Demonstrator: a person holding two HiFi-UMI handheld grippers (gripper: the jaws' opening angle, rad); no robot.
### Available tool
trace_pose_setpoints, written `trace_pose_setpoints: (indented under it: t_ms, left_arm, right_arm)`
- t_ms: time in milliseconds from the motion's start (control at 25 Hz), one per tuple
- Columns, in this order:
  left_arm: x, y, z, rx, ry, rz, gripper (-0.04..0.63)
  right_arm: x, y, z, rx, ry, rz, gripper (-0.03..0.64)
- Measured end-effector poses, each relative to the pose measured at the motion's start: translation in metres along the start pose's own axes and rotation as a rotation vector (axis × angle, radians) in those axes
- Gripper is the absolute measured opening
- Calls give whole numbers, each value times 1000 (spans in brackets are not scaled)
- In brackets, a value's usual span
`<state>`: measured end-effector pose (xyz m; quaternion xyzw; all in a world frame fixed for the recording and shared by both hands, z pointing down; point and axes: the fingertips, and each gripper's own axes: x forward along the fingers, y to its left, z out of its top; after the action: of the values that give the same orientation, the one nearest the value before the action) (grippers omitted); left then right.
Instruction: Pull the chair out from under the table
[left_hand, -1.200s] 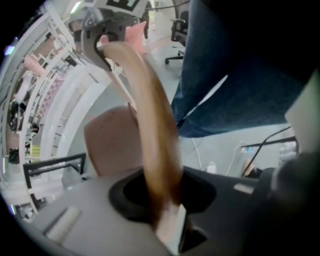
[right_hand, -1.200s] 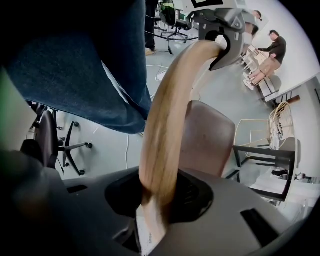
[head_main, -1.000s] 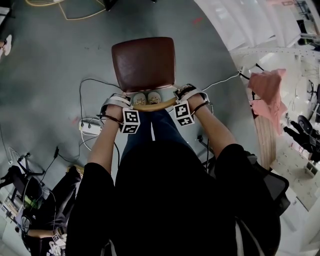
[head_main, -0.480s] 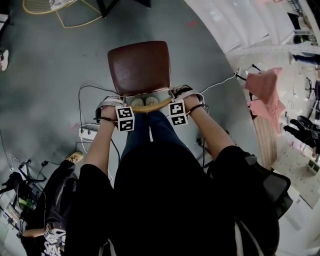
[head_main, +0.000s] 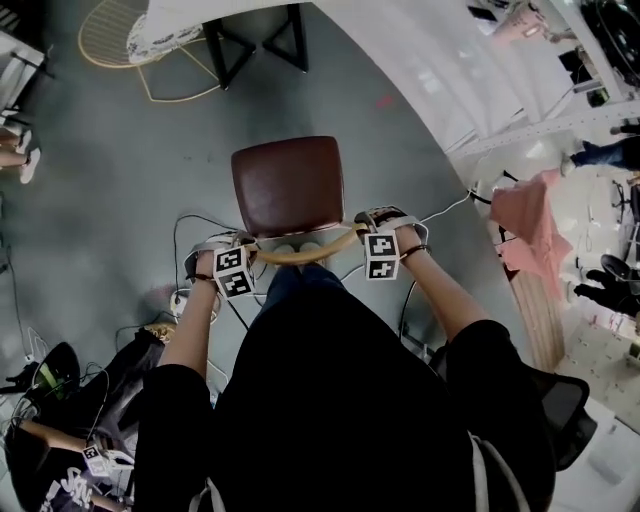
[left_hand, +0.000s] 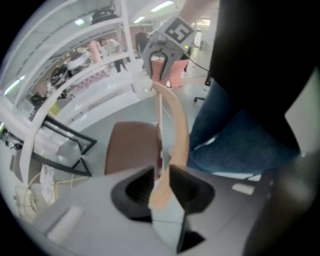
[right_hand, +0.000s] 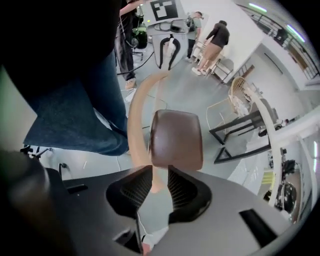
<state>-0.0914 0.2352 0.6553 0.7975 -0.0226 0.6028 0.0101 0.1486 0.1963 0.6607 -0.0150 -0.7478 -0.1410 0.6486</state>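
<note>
The chair has a brown seat (head_main: 288, 185) and a curved pale wooden backrest (head_main: 300, 256), and it stands on the grey floor just in front of the person's legs. My left gripper (head_main: 244, 248) is at the backrest's left end and my right gripper (head_main: 368, 224) at its right end. Both point steeply down. In the left gripper view the backrest (left_hand: 172, 120) runs into the left gripper (left_hand: 161, 175), whose closing jaws press on the wood. In the right gripper view the backrest (right_hand: 137, 115) sits between the closing jaws of the right gripper (right_hand: 159, 182), above the seat (right_hand: 177, 140).
A long white table (head_main: 460, 60) curves along the upper right. A black-legged frame (head_main: 255, 40) and a wire chair (head_main: 130, 60) stand beyond the seat. Cables (head_main: 190, 225) and a power strip (head_main: 180, 300) lie at the left. Pink cloth (head_main: 525, 215) hangs at the right. Two people (right_hand: 215, 40) stand far off.
Both grippers have risen and rolled at the ends of the backrest. The chair now sits lower in the head view, with more floor showing beyond it.
</note>
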Motion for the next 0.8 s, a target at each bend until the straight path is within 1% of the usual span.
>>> trace_pose_setpoints:
  t_ms: [80, 160, 200, 240, 320, 400, 480, 560, 640, 800]
  left_arm:
    - [-15, 19, 9, -57, -34, 65, 82]
    - [-32, 34, 25, -105, -96, 125, 27]
    - [-41, 41, 34, -121, -125, 153, 12]
    - [-50, 48, 41, -128, -147, 183, 9]
    - [-66, 62, 51, -120, -168, 249, 9]
    - [-85, 78, 60, -105, -181, 322, 8]
    - [-108, 97, 72, -117, -214, 402, 8]
    - [-138, 113, 85, -161, -274, 484, 8]
    - [-173, 123, 101, -222, -362, 561, 8]
    - [-239, 137, 130, -338, -538, 727, 8]
  right_arm:
    - [-14, -24, 0, 51, -14, -67, 54]
    - [-29, -45, 4, 102, -35, -125, 35]
    - [-37, -53, 8, 136, -50, -146, 31]
    - [-45, -61, 13, 171, -66, -169, 28]
    - [-62, -79, 21, 227, -92, -230, 23]
    - [-84, -98, 30, 270, -123, -305, 21]
    - [-111, -121, 37, 327, -168, -396, 21]
    - [-140, -142, 45, 436, -244, -484, 21]
    - [-174, -156, 52, 559, -333, -564, 21]
    - [-244, -182, 64, 747, -529, -717, 21]
